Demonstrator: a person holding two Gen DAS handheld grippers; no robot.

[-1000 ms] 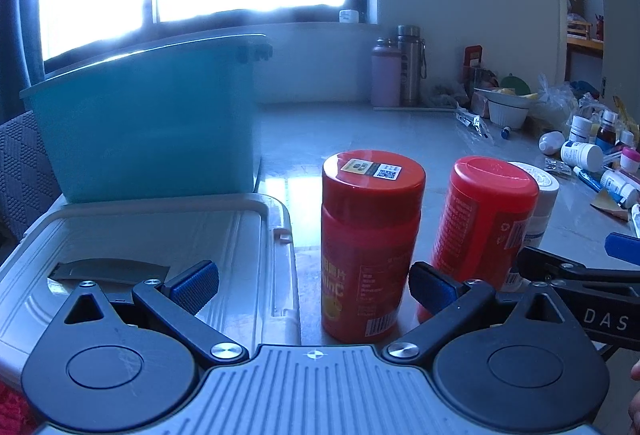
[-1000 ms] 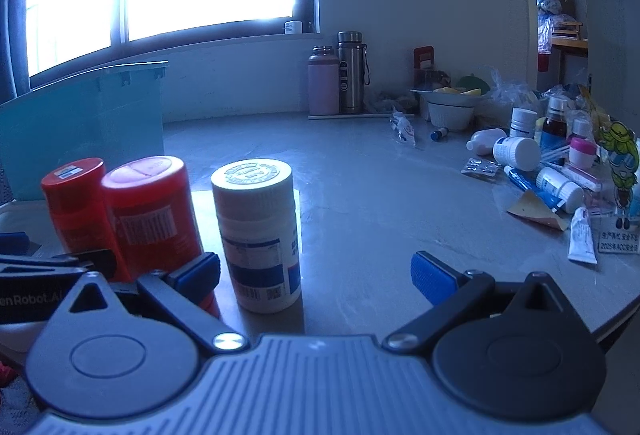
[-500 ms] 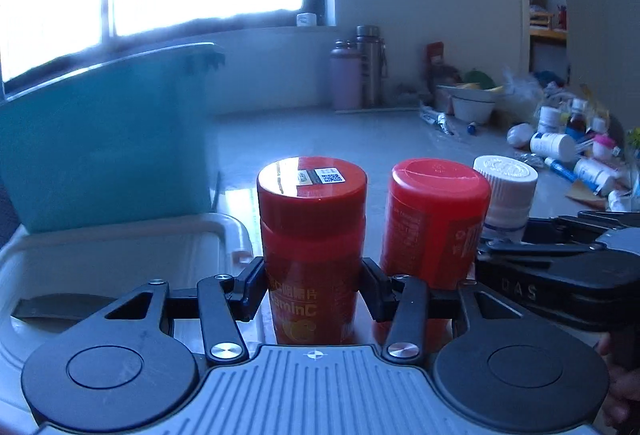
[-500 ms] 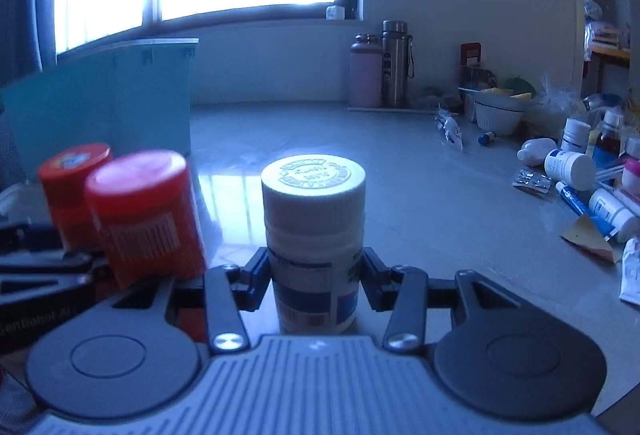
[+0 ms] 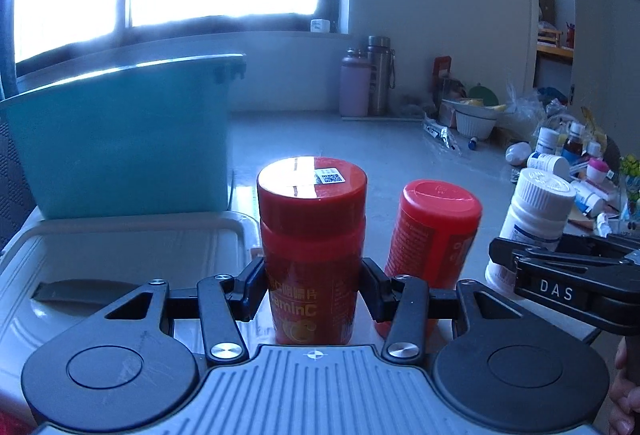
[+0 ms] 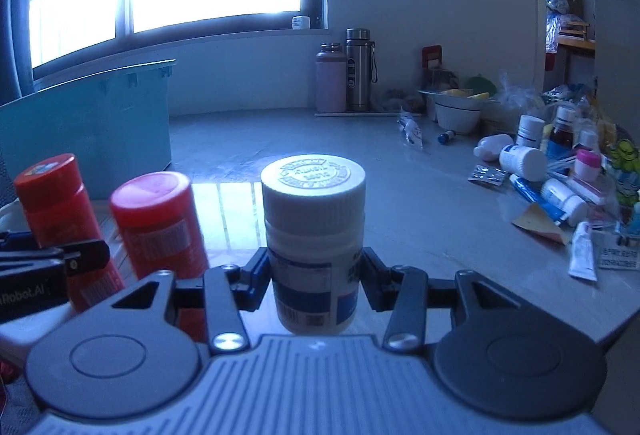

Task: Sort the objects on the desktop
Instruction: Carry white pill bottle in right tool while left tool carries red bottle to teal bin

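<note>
The left tongs [image 5: 313, 285] clamp a glossy red vitamin bottle [image 5: 312, 247] with a QR-stickered cap; the right tongs [image 6: 315, 281] grip a white ribbed-cap bottle [image 6: 314, 247]; both stand at the table's [image 6: 420, 211] near edge.

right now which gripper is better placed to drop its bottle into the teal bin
Left. The left gripper grips the red vitamin C bottle, with the teal bin just ahead-left; the right gripper, on the white bottle, sits farther away.
</note>
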